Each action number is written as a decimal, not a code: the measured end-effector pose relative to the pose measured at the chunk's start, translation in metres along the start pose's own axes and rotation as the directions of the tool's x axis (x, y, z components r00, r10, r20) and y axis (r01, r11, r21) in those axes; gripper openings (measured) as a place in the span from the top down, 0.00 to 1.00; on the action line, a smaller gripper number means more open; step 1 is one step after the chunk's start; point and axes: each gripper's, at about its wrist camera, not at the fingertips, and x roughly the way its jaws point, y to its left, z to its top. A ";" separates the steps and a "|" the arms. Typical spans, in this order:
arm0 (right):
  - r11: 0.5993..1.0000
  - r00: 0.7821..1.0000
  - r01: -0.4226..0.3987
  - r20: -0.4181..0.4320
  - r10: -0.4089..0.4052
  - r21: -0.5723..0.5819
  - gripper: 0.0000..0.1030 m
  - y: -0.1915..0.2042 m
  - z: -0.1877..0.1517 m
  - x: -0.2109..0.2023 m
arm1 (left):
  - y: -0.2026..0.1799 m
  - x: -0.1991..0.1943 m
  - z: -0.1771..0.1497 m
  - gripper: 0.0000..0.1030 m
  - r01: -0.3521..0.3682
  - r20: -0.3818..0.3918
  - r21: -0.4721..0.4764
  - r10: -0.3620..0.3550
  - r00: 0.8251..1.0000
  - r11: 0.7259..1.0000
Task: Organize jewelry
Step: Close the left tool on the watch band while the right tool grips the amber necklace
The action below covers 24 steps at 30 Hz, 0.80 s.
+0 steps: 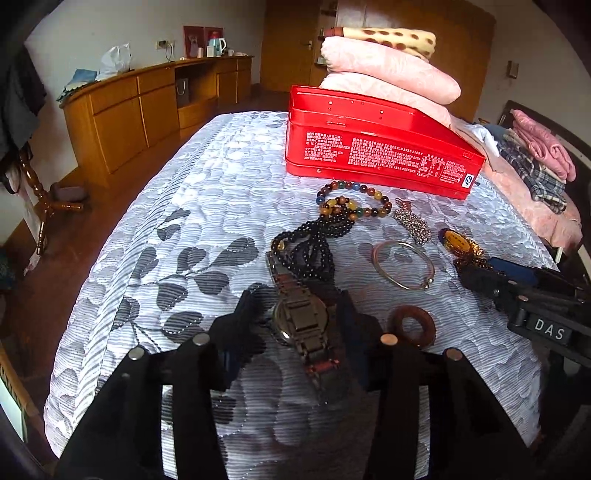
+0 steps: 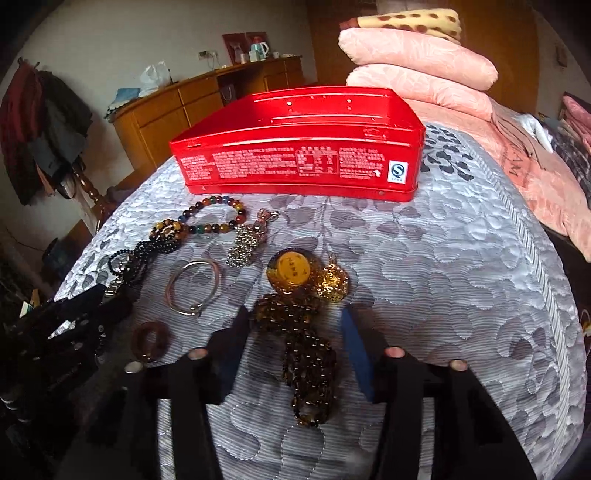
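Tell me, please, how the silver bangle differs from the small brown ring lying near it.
The silver bangle is thin, pale metal with a wide opening; the brown ring is thick, reddish-brown with a small hole. The bangle is larger and lies farther from the claws. Both lie flat on the quilted bedspread.

Beyond the tool tips, stacked pink quilted pillows point(image 2: 417, 70) carry a folded yellow brown-spotted blanket point(image 2: 413, 20). Far left of the tool stands a long wooden sideboard point(image 1: 147, 103).

The bed point(image 2: 461, 258) lies bare to the right of the amber bead necklace point(image 2: 306, 354). At left, jewelry crowds close: bangle point(image 2: 192, 288), wooden ring point(image 2: 149, 341), black beads point(image 1: 310, 243). The red tin point(image 2: 295, 147) walls off the far side, pillows point(image 2: 417, 70) stacked behind.
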 end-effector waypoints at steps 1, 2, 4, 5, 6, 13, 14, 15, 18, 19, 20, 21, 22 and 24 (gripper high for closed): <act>1.000 1.000 0.004 0.003 -0.004 -0.002 0.66 0.001 0.000 -0.001 | 0.001 0.000 0.000 0.60 -0.001 0.002 -0.003 0.001 1.000 1.000; 1.000 1.000 0.005 0.008 -0.005 -0.003 0.69 0.001 -0.001 -0.002 | 0.001 0.000 0.000 0.66 -0.003 0.004 -0.005 0.003 1.000 1.000; 1.000 1.000 -0.007 0.013 0.007 0.004 0.70 0.000 -0.003 -0.004 | 0.002 -0.001 -0.001 0.71 0.010 0.009 -0.008 -0.010 1.000 1.000; 1.000 1.000 -0.012 0.016 0.012 0.014 0.70 -0.001 -0.004 -0.006 | 0.002 -0.001 -0.001 0.71 0.011 0.011 -0.008 -0.011 1.000 1.000; 1.000 1.000 -0.021 0.020 0.021 0.021 0.71 -0.002 -0.005 -0.008 | 0.002 -0.002 -0.001 0.71 0.016 0.014 -0.008 -0.016 1.000 1.000; 0.997 0.997 -0.066 0.051 0.064 0.043 0.83 -0.007 -0.011 -0.032 | 0.012 -0.018 -0.008 0.71 0.123 0.067 -0.034 -0.121 0.990 0.992; 0.997 0.997 -0.067 0.047 0.065 0.045 0.95 -0.008 -0.012 -0.034 | 0.013 -0.023 -0.010 0.71 0.132 0.080 -0.030 -0.129 0.988 0.991; 0.996 0.996 -0.078 0.036 0.076 0.050 0.95 -0.008 -0.012 -0.034 | 0.012 -0.025 -0.010 0.71 0.140 0.086 -0.028 -0.137 0.987 0.990; 0.996 0.997 -0.082 0.018 0.081 0.043 0.94 -0.007 -0.016 -0.033 | 0.010 -0.027 -0.013 0.71 0.153 0.076 -0.007 -0.152 0.985 0.988; 0.995 0.996 -0.087 0.010 0.087 0.040 0.89 -0.007 -0.016 -0.033 | 0.009 -0.026 -0.014 0.71 0.150 0.069 -0.002 -0.150 0.986 0.989; 0.995 0.996 -0.089 0.008 0.089 0.034 0.80 -0.007 -0.016 -0.033 | 0.009 -0.026 -0.014 0.71 0.147 0.064 0.000 -0.147 0.987 0.989; 0.996 0.997 -0.081 0.010 0.081 0.029 0.75 -0.007 -0.016 -0.033 | 0.008 -0.024 -0.014 0.71 0.139 0.051 0.011 -0.139 0.989 0.990; 0.997 0.997 -0.072 0.007 0.072 0.020 0.71 -0.006 -0.016 -0.032 | 0.007 -0.022 -0.014 0.71 0.130 0.040 0.016 -0.131 0.991 0.991; 0.997 0.998 -0.070 -0.003 0.070 0.021 0.71 -0.008 -0.014 -0.027 | 0.008 -0.019 -0.014 0.69 0.110 0.027 0.015 -0.110 0.994 0.994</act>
